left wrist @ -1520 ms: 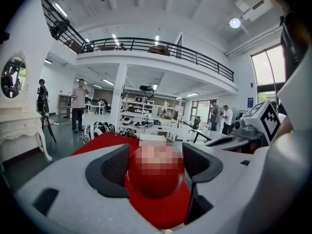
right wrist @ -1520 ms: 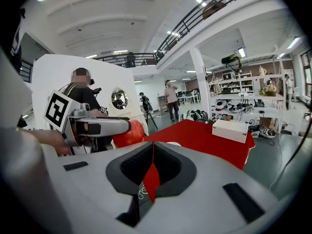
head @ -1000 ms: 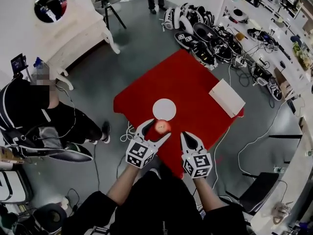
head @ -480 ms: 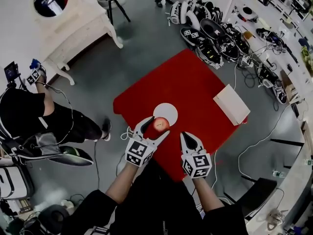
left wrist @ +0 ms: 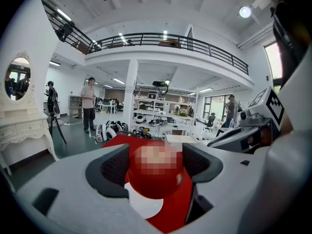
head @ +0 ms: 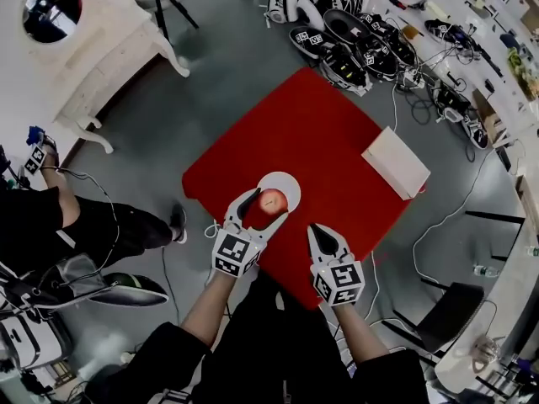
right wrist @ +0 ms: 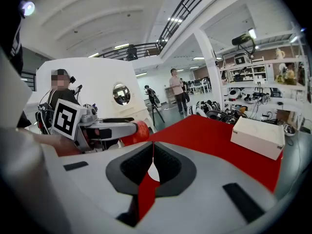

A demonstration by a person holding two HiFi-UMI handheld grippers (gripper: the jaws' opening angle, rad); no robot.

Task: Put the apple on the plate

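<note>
Left gripper (head: 266, 209) clamped on red apple (head: 273, 200), held above near rim of white plate (head: 291, 183) on red cloth (head: 320, 133). Right gripper (head: 318, 230) closed, empty, just beside. Best practice: carry toward plate's centre, lower until resting, then release slowly to prevent rolling.

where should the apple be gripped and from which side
Across its widest middle, one pad on each side, as the left gripper holds the apple now. It is round, so the waist probably slips least. Coming level from the person's side leaves the underside free to meet the plate.
</note>
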